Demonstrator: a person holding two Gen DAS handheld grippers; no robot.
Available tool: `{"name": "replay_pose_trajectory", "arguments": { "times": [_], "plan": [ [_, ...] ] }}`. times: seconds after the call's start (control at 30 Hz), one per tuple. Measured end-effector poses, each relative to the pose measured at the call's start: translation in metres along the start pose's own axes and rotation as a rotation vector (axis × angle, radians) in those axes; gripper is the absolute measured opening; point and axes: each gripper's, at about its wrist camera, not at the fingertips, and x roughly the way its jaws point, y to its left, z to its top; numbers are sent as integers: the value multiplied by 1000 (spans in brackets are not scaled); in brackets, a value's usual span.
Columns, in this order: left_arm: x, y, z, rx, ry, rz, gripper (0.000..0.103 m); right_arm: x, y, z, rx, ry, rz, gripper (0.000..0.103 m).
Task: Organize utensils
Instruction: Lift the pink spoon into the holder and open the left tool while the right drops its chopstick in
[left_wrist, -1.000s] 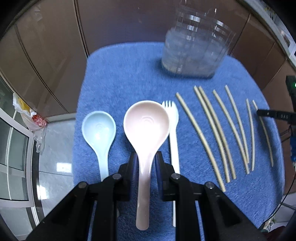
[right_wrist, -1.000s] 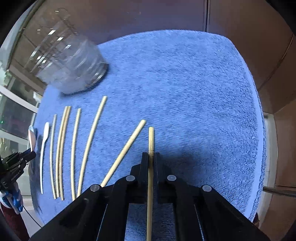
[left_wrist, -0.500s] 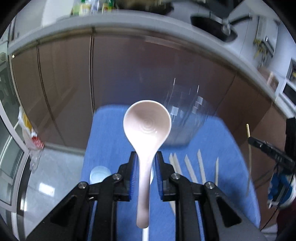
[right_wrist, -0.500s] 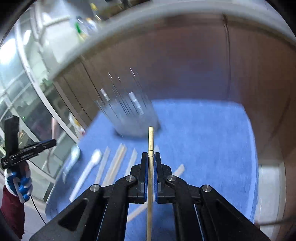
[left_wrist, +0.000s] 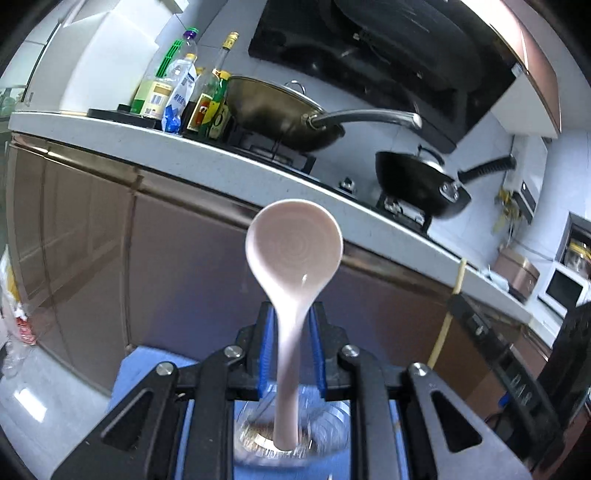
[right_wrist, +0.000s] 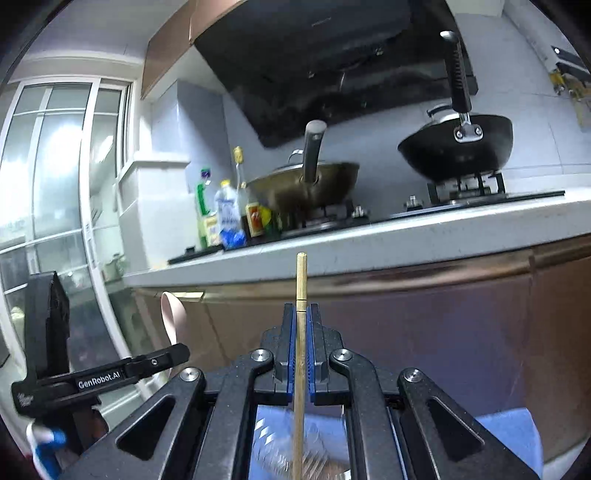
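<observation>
Left tool (left_wrist: 290, 325) is clamping the pink spoon (left_wrist: 294, 251) over a clear holder (left_wrist: 332, 424); right tool (right_wrist: 302, 314) is pinching a chopstick (right_wrist: 301, 280), its view alone showing the window (right_wrist: 55, 166).

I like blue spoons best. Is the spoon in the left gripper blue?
No, the spoon clamped in the left gripper is pale pink, held with its bowl pointing up.

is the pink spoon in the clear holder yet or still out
Out, just above it. The pink spoon is clamped in the left gripper, handle end hanging over the clear holder below.
</observation>
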Motion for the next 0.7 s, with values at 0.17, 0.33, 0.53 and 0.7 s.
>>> {"name": "replay_pose_trajectory", "arguments": {
  "times": [0.17,0.33,0.53,0.7],
  "plan": [
    [41,1,-17,10,-39,48,18,26,-10,-18,-10,-28,-45,5],
    [65,3,-43,26,-49,89,18,43,-16,-45,-54,-29,-91,5],
    [79,-1,-73,85,-73,127,18,40,-17,-70,-103,-36,-118,5],
    [77,1,-87,91,-85,149,19,32,-14,-92,-157,7,-113,6]
  ]
}}
